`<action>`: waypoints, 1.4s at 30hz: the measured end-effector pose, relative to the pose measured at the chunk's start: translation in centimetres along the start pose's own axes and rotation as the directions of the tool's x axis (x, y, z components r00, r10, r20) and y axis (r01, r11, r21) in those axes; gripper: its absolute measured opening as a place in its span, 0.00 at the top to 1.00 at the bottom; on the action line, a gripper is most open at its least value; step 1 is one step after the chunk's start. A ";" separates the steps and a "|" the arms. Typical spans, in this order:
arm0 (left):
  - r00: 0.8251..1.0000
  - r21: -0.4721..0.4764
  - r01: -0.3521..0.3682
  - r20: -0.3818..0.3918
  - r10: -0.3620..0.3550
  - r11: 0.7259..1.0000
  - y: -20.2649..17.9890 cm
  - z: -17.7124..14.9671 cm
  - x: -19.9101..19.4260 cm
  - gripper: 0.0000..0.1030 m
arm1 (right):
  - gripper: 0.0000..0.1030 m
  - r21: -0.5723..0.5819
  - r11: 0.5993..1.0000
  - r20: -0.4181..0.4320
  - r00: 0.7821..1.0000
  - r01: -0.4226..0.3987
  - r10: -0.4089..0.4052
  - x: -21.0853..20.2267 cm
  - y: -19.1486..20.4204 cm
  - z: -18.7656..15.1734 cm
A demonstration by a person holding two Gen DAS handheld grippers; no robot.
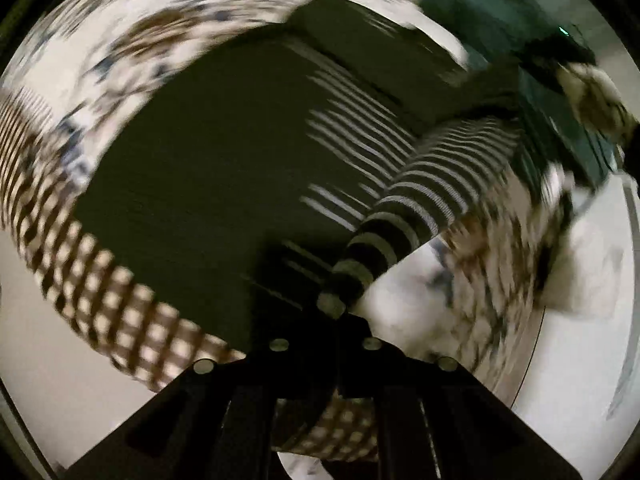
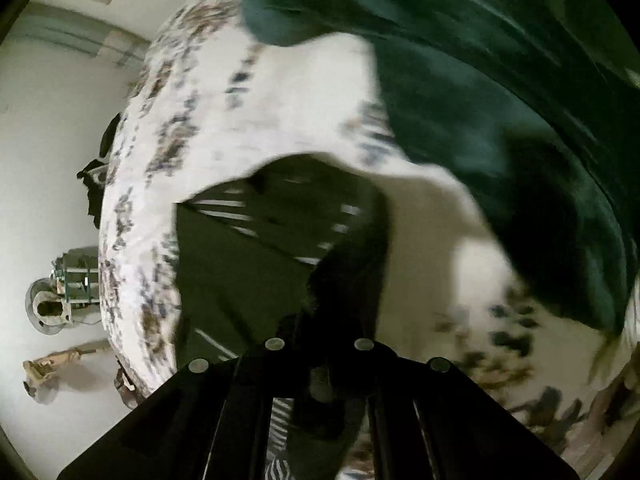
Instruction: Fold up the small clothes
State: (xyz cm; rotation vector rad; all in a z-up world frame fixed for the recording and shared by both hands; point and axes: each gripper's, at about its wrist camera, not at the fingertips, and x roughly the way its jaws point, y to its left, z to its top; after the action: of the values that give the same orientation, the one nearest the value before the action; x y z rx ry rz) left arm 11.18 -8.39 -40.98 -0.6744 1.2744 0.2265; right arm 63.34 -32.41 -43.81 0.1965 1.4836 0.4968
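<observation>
We are mid-fold: left gripper [image 1: 334, 304] pinches the striped garment [image 1: 420, 196] at 5 o'clock; right gripper [image 2: 320, 360] clamps its dark edge; next we lay it flat.

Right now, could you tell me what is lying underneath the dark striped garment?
The dark striped garment lies on a white floral bedspread, with a brown checked cloth showing beyond its near edge. Whatever sits directly beneath its middle is covered.
</observation>
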 end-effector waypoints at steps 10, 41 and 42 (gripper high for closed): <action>0.998 -0.251 0.062 0.037 -0.055 0.966 14.1 4.9 2.6 0.96 | 0.95 -0.142 0.972 -0.014 0.981 0.187 -0.191 14.1 19.3 5.5; 0.979 -0.070 0.139 -0.139 -0.147 0.988 17.7 12.9 4.0 0.28 | 0.35 -0.239 0.949 -0.175 0.951 0.208 -0.253 16.9 17.1 -19.7; 0.983 -0.019 0.109 -0.148 -0.111 0.994 16.7 13.4 4.9 0.28 | 0.35 -0.217 0.953 -0.187 0.950 0.209 -0.251 17.0 15.8 -21.7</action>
State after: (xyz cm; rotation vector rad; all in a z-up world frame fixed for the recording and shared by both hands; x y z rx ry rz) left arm 14.89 11.52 -49.46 -0.7802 1.3741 0.0939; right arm 39.11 -14.82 -54.47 -0.1908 1.6307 0.4796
